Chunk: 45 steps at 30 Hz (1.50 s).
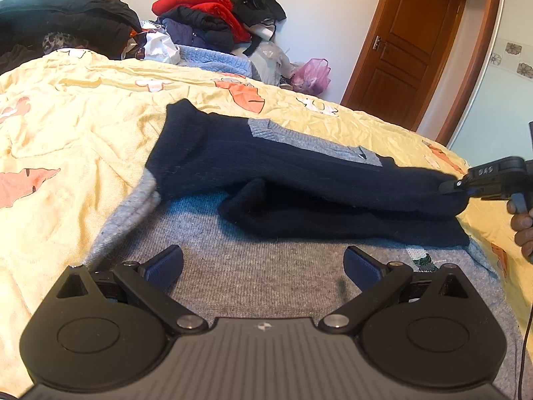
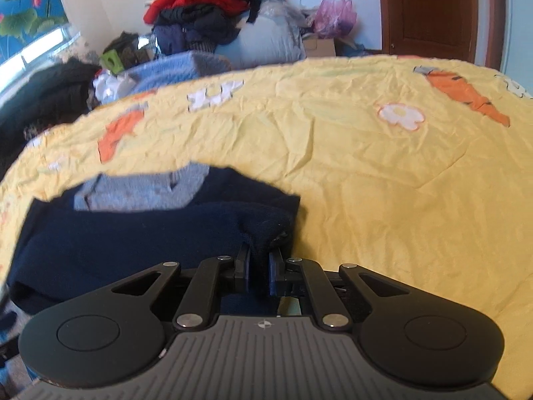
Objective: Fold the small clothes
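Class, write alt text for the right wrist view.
The right claw is shut on a navy sleeve of a navy and grey sweater lying on a yellow carrot-print bedsheet. Piled clothes sit beyond the bed.

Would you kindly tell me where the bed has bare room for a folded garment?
Bare yellow carrot-print bedsheet lies right of the navy and grey knitted sweater. Crowded: the heap of red and dark clothes behind.
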Available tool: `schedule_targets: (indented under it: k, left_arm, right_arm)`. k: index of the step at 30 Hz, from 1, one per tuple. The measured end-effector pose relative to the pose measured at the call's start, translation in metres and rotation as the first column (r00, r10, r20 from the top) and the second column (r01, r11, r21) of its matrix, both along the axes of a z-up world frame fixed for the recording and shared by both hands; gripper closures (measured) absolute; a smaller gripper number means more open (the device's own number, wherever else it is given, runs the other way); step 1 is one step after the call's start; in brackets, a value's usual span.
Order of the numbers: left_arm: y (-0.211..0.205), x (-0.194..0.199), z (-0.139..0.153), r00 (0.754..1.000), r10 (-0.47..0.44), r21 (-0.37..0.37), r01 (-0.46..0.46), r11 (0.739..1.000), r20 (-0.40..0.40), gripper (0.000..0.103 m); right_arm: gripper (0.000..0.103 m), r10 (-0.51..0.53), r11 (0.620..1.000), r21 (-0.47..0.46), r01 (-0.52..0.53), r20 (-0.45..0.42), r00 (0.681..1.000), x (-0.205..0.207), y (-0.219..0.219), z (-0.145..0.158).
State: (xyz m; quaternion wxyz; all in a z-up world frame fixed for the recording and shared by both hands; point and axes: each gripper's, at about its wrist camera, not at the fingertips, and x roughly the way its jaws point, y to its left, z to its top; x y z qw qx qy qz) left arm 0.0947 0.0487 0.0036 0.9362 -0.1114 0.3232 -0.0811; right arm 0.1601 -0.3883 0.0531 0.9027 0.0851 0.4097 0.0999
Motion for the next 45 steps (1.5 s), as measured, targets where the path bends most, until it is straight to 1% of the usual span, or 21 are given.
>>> schedule_targets:
  k: [3, 6, 9, 12, 13, 14, 16, 17, 18, 20, 23, 24, 26, 28, 31, 33, 36, 40, 42, 43, 45]
  left_arm:
    - [0.000, 0.000, 0.000, 1.000, 0.000, 0.000, 0.000, 1.000, 0.000, 0.000]
    - [0.000, 0.000, 0.000, 1.000, 0.000, 0.003, 0.000, 1.000, -0.001, 0.000]
    - [0.000, 0.000, 0.000, 1.000, 0.000, 0.004, 0.000, 1.000, -0.001, 0.000]
    - [0.000, 0.000, 0.000, 1.000, 0.000, 0.006, 0.000, 1.000, -0.002, 0.000]
    - [0.000, 0.000, 0.000, 1.000, 0.000, 0.007, 0.000, 1.000, -0.002, 0.000]
    - [0.000, 0.000, 0.000, 1.000, 0.000, 0.006, 0.000, 1.000, -0.002, 0.000]
    - [0.000, -0.001, 0.000, 1.000, 0.002, 0.004, -0.002, 1.000, -0.001, 0.000]
    - [0.001, -0.001, 0.000, 1.000, 0.002, 0.004, -0.002, 1.000, -0.001, 0.000]
    - [0.000, -0.001, 0.000, 1.000, 0.002, 0.005, -0.002, 1.000, -0.001, 0.000]
    - [-0.001, -0.001, 0.000, 1.000, 0.002, 0.014, -0.002, 1.000, -0.003, 0.000]
    - [-0.003, 0.001, -0.001, 1.000, 0.003, 0.022, -0.003, 1.000, -0.005, 0.000]
    - [-0.003, 0.001, -0.001, 1.000, 0.003, 0.023, -0.003, 1.000, -0.005, 0.000]
    - [-0.003, 0.001, 0.000, 1.000, 0.004, 0.020, -0.004, 1.000, -0.005, 0.000]
    - [-0.002, 0.001, 0.000, 1.000, 0.004, 0.016, -0.004, 1.000, -0.004, 0.000]
    - [-0.002, 0.001, 0.000, 1.000, 0.004, 0.017, -0.004, 1.000, -0.004, 0.000]
    - [-0.002, 0.001, 0.000, 1.000, 0.004, 0.014, -0.004, 1.000, -0.004, 0.000]
    - [-0.001, 0.000, 0.000, 1.000, 0.005, 0.003, -0.005, 1.000, -0.001, 0.000]
    - [-0.001, 0.000, 0.000, 1.000, 0.004, 0.011, -0.004, 1.000, -0.003, 0.000]
    - [-0.001, 0.000, 0.000, 1.000, 0.003, 0.020, -0.003, 1.000, -0.004, 0.000]
    - [-0.001, 0.000, -0.001, 1.000, 0.003, 0.024, -0.002, 1.000, -0.005, 0.000]
    - [-0.002, 0.000, -0.001, 1.000, 0.003, 0.030, -0.003, 1.000, -0.006, 0.000]
  right_arm:
    - [0.088, -0.007, 1.000, 0.006, 0.007, 0.003, 1.000, -0.001, -0.009, 0.006]
    - [0.088, -0.008, 0.999, -0.036, 0.007, -0.031, 0.999, 0.001, -0.010, -0.006]
    - [0.086, -0.011, 1.000, -0.026, 0.011, -0.026, 1.000, -0.002, -0.008, -0.017]
    - [0.066, -0.033, 0.999, 0.039, 0.034, -0.028, 0.999, -0.004, -0.014, -0.018]
    - [0.052, -0.044, 0.998, 0.053, 0.046, -0.032, 0.998, -0.005, -0.017, -0.016]
    - [0.050, -0.073, 0.996, 0.056, 0.073, -0.010, 0.997, -0.008, -0.020, -0.011]
    - [0.050, -0.155, 0.986, 0.079, 0.147, 0.094, 0.983, -0.021, -0.026, 0.005]
    - [0.050, -0.174, 0.981, 0.107, 0.159, 0.139, 0.975, -0.028, -0.025, 0.011]
    - [0.050, -0.153, 0.982, 0.131, 0.133, 0.159, 0.975, -0.032, -0.020, 0.015]
    - [0.050, -0.068, 0.994, 0.101, 0.051, 0.168, 0.983, -0.035, 0.003, 0.017]
    - [0.053, 0.056, 0.997, -0.064, -0.046, 0.157, 0.986, -0.034, 0.045, 0.002]
    - [0.054, 0.068, 0.994, -0.100, -0.054, 0.138, 0.988, -0.031, 0.054, -0.006]
    - [0.053, 0.059, 0.992, -0.118, -0.047, 0.099, 0.993, -0.025, 0.060, -0.023]
    - [0.053, 0.069, 0.989, -0.141, -0.049, 0.147, 0.987, -0.028, 0.063, -0.031]
    - [0.052, 0.095, 0.978, -0.197, -0.066, 0.145, 0.985, -0.029, 0.070, -0.032]
    - [0.053, 0.086, 0.981, -0.185, -0.064, 0.115, 0.990, -0.027, 0.070, -0.023]
    - [0.053, 0.094, 0.992, -0.094, -0.081, 0.145, 0.985, -0.051, 0.064, -0.009]
    - [0.053, 0.140, 0.980, -0.161, -0.120, 0.118, 0.983, -0.073, 0.077, -0.026]
    - [0.054, 0.142, 0.967, -0.232, -0.100, 0.171, 0.975, -0.088, 0.084, -0.031]
    - [0.052, 0.123, 0.968, -0.239, -0.079, 0.174, 0.977, -0.095, 0.087, -0.028]
    - [0.050, 0.096, 0.983, -0.173, -0.065, 0.175, 0.980, -0.112, 0.089, -0.024]
